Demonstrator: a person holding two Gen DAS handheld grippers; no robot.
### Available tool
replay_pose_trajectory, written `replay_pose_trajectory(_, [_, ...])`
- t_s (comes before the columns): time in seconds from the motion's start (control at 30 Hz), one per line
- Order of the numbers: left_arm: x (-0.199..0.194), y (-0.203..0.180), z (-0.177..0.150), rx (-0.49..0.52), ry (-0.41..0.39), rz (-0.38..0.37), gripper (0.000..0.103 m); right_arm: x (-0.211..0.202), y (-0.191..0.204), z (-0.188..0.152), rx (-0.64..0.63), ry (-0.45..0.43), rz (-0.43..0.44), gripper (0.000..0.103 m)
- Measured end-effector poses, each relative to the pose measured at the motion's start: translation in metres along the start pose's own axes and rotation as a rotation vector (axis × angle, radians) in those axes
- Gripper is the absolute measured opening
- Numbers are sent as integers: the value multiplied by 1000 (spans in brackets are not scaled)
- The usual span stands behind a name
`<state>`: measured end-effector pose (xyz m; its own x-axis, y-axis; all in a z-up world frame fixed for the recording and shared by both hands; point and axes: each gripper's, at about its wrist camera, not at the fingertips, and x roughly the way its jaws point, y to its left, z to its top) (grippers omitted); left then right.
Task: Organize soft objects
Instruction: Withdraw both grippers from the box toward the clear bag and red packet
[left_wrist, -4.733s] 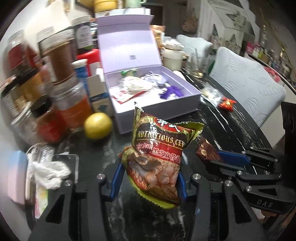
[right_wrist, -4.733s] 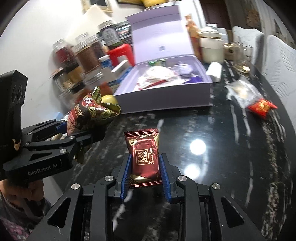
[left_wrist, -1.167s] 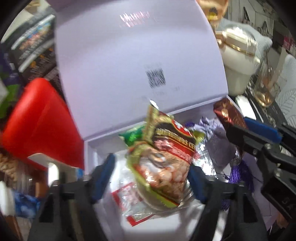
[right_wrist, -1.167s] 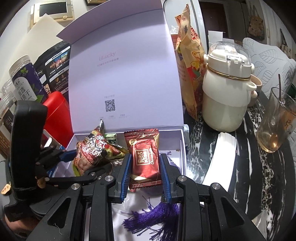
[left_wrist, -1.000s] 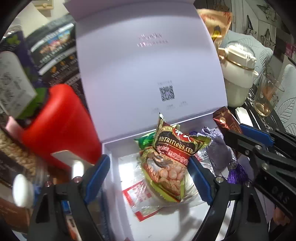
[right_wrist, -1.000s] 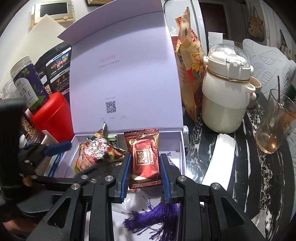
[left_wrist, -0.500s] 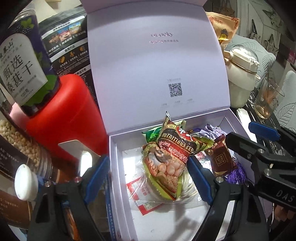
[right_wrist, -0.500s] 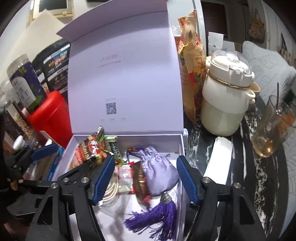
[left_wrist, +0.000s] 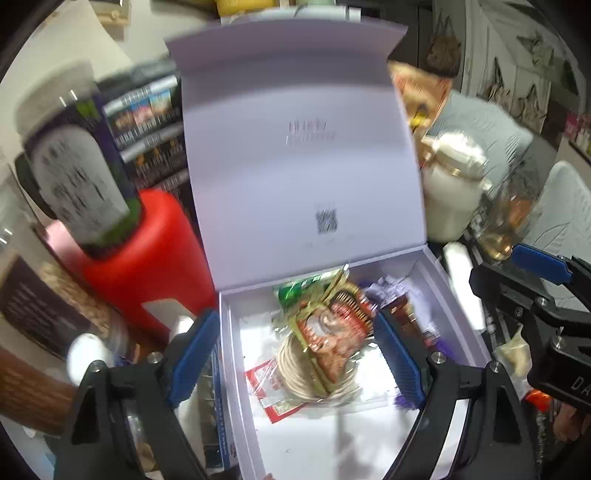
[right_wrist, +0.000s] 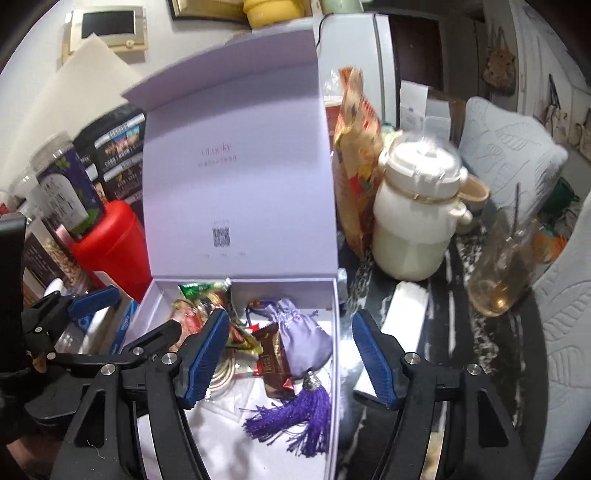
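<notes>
Your left gripper hangs over the lavender gift box with its blue pads spread wide and nothing between them. Your right gripper is likewise spread wide and empty above the same box.

Inside the box, the nutritious-cereal packet lies on a coil of pale cord near the back wall, just below the raised lid. Beside it, toward the box's right wall, the brown chocolate bar lies touching the lilac drawstring pouch, whose purple tassel trails toward the front of the box. A green wrapper sits at the back wall.

Left of the box stands a red canister; right of it, a cream lidded jar and a glass cup.
</notes>
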<state>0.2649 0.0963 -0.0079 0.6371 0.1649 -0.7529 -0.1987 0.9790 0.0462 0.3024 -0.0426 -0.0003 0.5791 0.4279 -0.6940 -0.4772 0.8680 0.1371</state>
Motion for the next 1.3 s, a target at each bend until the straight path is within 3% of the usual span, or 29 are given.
replay_pose_trajectory(0.3, [-75, 3, 12, 13, -120, -35, 85, -72, 2, 5, -11, -119, -18, 73])
replay_pose_trajectory(0.6, [-141, -8, -5, 30, -207, -104, 85, -148, 18, -8, -37, -230, -42, 73])
replay_pose_trajectory(0.93, [-188, -21, -51, 80, -239, -191, 85, -211, 32, -58, -2, -299, -64, 73])
replay_pose_trajectory(1.3, [-200, -59, -116, 181, -202, -271, 85, -245, 32, -132, 69, -285, -127, 74])
